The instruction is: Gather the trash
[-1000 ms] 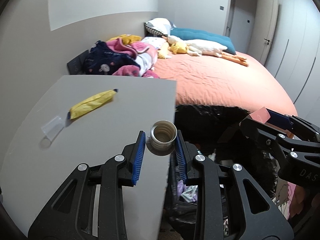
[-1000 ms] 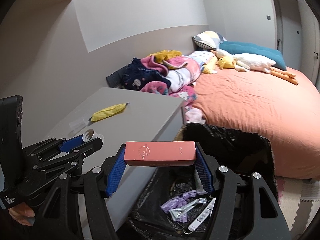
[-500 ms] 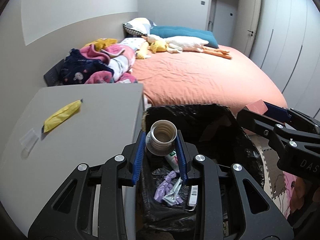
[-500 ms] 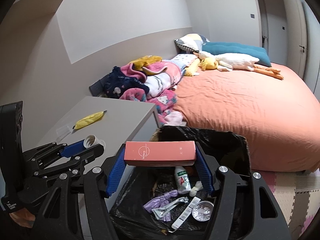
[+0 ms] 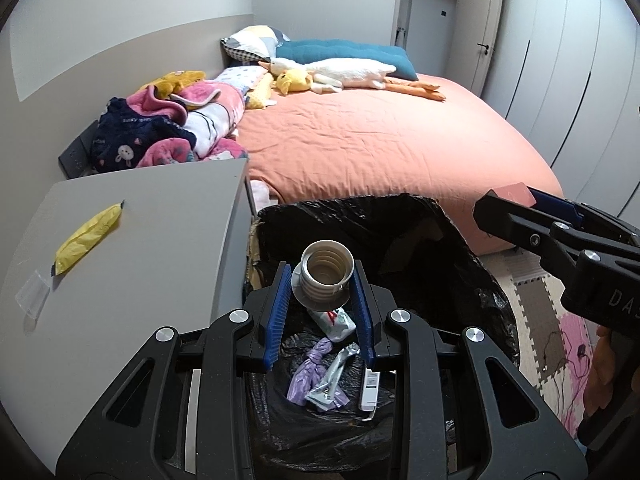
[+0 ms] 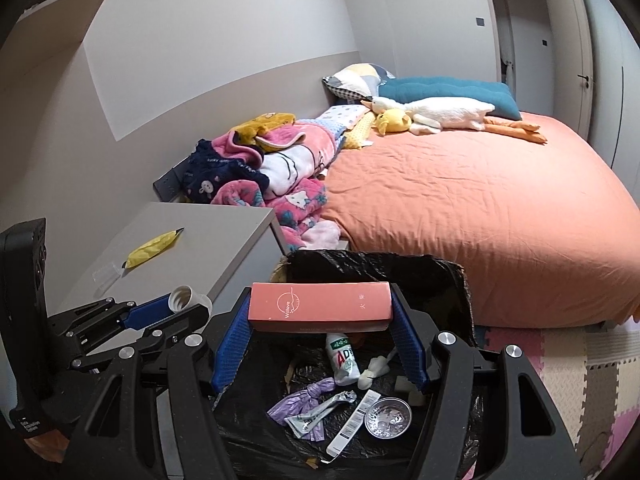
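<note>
My left gripper point(image 5: 320, 280) is shut on a small white ribbed cup point(image 5: 326, 276) and holds it above the open trash bin point(image 5: 472, 264) lined with a black bag. My right gripper point(image 6: 320, 312) is shut on a long pink box point(image 6: 320, 307), held level over the same bin point(image 6: 452, 280). The bin holds several pieces of trash: a white bottle point(image 6: 343, 356), a purple wrapper point(image 6: 304, 398) and a foil cup point(image 6: 389, 416). A yellow wrapper point(image 5: 86, 240) and a clear plastic scrap point(image 5: 34, 298) lie on the grey table point(image 5: 160, 264).
The table stands left of the bin. A bed with an orange cover point(image 5: 380, 140) lies behind, with blankets point(image 5: 172, 128) and plush toys point(image 5: 340, 74). Foam floor mats point(image 6: 580, 368) lie to the right. Wardrobe doors point(image 5: 580, 60) line the right wall.
My left gripper has carried the cup from the table's edge rightward to over the bin. My right gripper has moved forward over the bin with the pink box.
</note>
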Tool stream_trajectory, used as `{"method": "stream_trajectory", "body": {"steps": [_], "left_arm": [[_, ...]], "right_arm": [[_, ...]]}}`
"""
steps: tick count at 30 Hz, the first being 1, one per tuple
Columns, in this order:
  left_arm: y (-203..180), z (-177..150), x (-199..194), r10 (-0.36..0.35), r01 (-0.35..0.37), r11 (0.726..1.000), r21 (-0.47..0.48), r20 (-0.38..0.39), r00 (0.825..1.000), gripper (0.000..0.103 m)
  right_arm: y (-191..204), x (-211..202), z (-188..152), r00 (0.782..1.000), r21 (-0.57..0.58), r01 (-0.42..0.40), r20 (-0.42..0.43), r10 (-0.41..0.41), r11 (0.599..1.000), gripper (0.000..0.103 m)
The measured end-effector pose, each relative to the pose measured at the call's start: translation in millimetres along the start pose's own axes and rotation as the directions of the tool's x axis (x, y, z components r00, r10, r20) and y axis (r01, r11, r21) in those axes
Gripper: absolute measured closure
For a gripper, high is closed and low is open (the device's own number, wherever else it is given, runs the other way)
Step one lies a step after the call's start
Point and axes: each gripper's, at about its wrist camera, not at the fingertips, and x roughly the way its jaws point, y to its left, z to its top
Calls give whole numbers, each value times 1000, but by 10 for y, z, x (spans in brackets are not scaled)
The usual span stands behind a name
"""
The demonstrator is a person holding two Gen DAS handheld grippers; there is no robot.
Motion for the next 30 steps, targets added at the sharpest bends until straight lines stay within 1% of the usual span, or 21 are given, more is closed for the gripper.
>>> {"method": "stream_trajectory", "body": {"steps": [1, 2, 3, 4, 5, 6, 8, 9, 17, 26, 30], "left_arm": [[-11, 3, 19, -4, 4, 1000, 3, -8, 1000, 72], [-24, 6, 43, -8, 8, 1000, 8, -20, 1000, 57], [-19, 14, 57, 0, 0, 1000, 9, -26, 1000, 39], [-12, 20, 59, 27, -27, 1000, 7, -18, 999, 5], [-13, 15, 26, 57, -57, 998, 7, 16, 998, 6], [-27, 12, 11, 59, -60, 998, 13, 28, 998, 6], [-18, 16, 12, 58, -59, 998, 17, 24, 998, 7], [-7, 18, 13, 69, -70, 997, 15, 25, 997, 7], [79, -25, 8, 89, -89, 996, 5, 20, 996, 6], [267, -102, -9, 110, -110, 994, -23, 16, 994, 6], [412, -155, -24, 127, -126, 991, -42, 13, 992, 7]], "right_arm": [[-20, -3, 2, 1000, 5, 0, 3, 0, 1000, 37], [-39, -10, 6, 1000, 15, 0, 8, -1, 1000, 37], [-63, -14, 13, 1000, 26, 0, 12, -1, 1000, 35], [-76, -23, 15, 1000, 32, 3, 14, -4, 999, 26], [-98, -39, 19, 1000, 40, 13, 21, -14, 999, 20], [-115, -53, 20, 999, 46, 24, 32, -26, 999, 19], [-137, -47, 34, 999, 52, 31, 32, -33, 998, 18], [-149, -40, 35, 999, 58, 36, 30, -37, 998, 18], [-147, 23, 10, 1000, 64, 25, 17, -26, 998, 17], [41, 171, -5, 1000, 36, 13, -13, -12, 999, 17], [165, 236, -16, 1000, 16, -2, -23, 3, 1000, 17]]}}
